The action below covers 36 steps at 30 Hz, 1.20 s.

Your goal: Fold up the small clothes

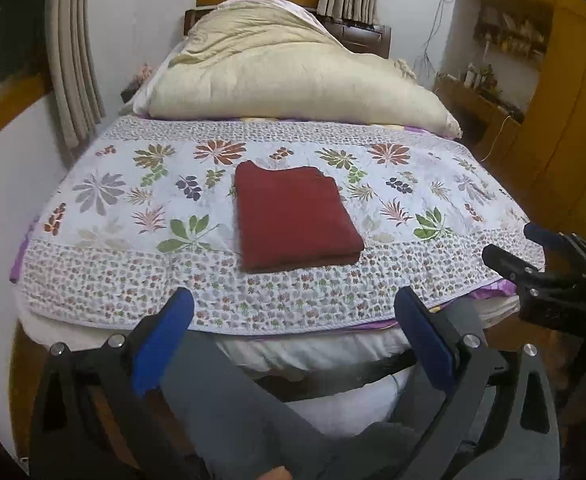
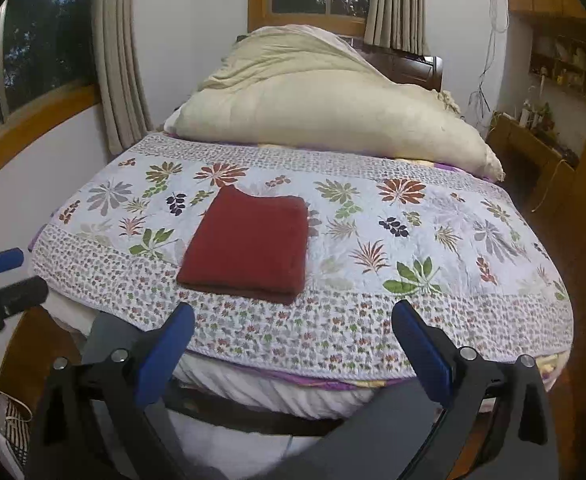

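Folded cloth lying done on the bed, both grippers hanging back empty.

Spreading across the bed (image 1: pixel 93 360): a floral quilt (image 1: pixel 393 288) laid flat, likely serving as the folding surface, with a cream duvet (image 1: pixel 293 84) bunched at the far end, seemingly pushed clear of the work. Lying near the middle of the quilt: the red cloth (image 1: pixel 293 220), folded into a neat rectangle with layers stacked at the near edge, so apparently finished. Hovering off the near edge of the bed, well apart from the cloth: the left gripper (image 1: pixel 293 344) and right gripper (image 2: pixel 293 344), each with jaws spread wide, holding nothing, probably pulled back to let the fold rest undisturbed.
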Each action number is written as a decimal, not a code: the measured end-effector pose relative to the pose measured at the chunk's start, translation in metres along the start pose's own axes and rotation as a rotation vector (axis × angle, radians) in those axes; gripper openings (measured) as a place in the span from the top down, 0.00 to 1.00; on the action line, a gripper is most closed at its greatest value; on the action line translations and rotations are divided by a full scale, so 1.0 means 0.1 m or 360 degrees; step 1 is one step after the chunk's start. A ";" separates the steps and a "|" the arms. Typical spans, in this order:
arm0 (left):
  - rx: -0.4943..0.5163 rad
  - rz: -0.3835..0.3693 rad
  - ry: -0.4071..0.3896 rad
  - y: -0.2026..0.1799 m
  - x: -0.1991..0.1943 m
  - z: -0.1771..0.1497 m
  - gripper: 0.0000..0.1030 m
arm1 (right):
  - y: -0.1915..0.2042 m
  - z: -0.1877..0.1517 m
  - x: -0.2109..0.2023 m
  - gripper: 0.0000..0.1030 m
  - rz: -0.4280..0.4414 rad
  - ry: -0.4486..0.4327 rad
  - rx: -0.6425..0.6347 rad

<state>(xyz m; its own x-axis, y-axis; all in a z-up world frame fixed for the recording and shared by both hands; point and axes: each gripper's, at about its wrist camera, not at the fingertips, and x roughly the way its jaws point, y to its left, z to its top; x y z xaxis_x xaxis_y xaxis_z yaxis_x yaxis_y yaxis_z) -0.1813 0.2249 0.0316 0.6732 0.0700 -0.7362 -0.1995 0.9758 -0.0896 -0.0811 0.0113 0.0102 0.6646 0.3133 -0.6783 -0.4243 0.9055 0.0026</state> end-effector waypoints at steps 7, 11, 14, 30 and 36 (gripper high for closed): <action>-0.0011 0.0085 0.0098 -0.08 0.06 -0.20 0.03 | 0.11 -0.06 -0.12 0.04 -0.0040 0.0025 -0.0066; -0.0071 0.0064 0.0157 -0.01 0.10 -0.28 0.03 | 0.17 -0.10 -0.18 0.04 -0.0061 0.0005 -0.0078; -0.0060 0.0100 0.0137 -0.02 0.06 -0.32 0.03 | 0.20 -0.14 -0.20 0.04 -0.0061 0.0000 -0.0079; -0.0086 0.0121 0.0065 0.02 -0.14 -0.36 0.03 | 0.29 -0.24 -0.37 0.04 -0.0076 -0.0072 -0.0109; -0.0051 0.0167 0.0030 -0.05 -0.20 -0.34 0.03 | 0.26 -0.28 -0.35 0.04 -0.0034 -0.0055 -0.0081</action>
<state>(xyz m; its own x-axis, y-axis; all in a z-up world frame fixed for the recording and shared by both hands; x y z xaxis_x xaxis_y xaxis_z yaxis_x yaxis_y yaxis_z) -0.2184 0.2118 0.0243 0.6338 0.1671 -0.7553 -0.2910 0.9562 -0.0327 -0.1323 0.0163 0.0133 0.6943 0.3046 -0.6521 -0.4399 0.8967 -0.0496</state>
